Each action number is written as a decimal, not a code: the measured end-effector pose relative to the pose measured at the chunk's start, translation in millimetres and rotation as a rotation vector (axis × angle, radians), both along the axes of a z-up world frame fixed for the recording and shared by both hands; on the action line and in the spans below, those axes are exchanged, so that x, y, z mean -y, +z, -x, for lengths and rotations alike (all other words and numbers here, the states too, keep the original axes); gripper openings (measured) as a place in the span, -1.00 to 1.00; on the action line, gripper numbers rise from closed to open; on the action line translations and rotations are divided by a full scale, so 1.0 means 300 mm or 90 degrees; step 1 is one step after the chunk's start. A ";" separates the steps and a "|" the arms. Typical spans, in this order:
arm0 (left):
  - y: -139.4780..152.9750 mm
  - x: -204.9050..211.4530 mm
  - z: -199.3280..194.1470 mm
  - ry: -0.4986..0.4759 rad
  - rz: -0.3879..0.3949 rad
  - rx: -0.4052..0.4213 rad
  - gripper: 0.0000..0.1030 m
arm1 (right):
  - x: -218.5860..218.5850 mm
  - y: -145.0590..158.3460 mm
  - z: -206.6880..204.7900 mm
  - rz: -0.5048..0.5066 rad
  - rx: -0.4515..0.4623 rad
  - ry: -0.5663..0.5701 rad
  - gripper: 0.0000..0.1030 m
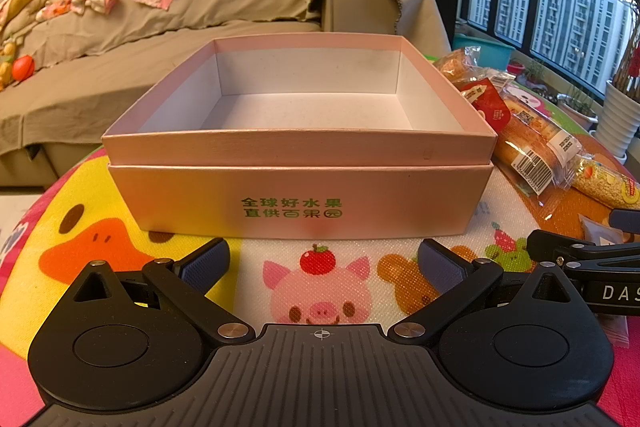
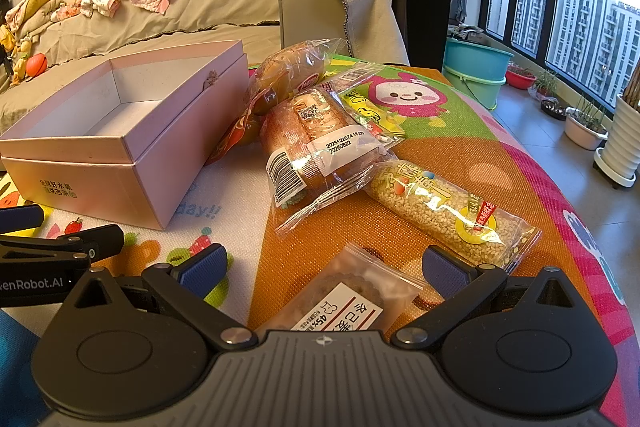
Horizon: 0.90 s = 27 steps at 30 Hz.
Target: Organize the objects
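An open, empty pink box point(image 1: 298, 147) with green lettering sits on the cartoon mat just ahead of my left gripper point(image 1: 324, 263), which is open and empty. It also shows in the right wrist view point(image 2: 132, 131) at the left. My right gripper point(image 2: 326, 267) is open, above a small clear cookie packet point(image 2: 352, 299) that lies between its fingers. Beyond lie a sesame bar packet point(image 2: 452, 215), a wrapped bread loaf point(image 2: 312, 143), a second wrapped bun point(image 2: 292, 67) and a yellow snack packet point(image 2: 368, 107). The bread point(image 1: 528, 139) lies right of the box.
The colourful mat point(image 2: 532, 163) covers a round table whose edge curves off to the right. A covered sofa point(image 1: 160, 39) stands behind the table. Teal buckets point(image 2: 476, 71) and plant pots point(image 2: 584, 127) stand on the floor by the window.
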<state>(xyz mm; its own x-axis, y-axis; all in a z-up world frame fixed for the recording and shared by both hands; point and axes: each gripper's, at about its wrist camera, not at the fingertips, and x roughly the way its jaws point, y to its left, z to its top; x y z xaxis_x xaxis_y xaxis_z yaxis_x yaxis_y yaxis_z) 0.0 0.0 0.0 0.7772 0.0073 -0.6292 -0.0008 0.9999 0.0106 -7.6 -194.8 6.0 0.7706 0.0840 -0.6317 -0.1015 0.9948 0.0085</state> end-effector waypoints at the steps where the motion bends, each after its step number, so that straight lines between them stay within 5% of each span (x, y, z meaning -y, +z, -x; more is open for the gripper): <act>1: 0.000 0.000 0.000 0.000 0.000 0.000 1.00 | 0.000 0.000 0.000 0.000 0.000 0.000 1.00; 27: 0.000 0.000 0.000 0.000 0.000 0.000 1.00 | -0.002 0.002 0.007 0.001 0.000 0.000 1.00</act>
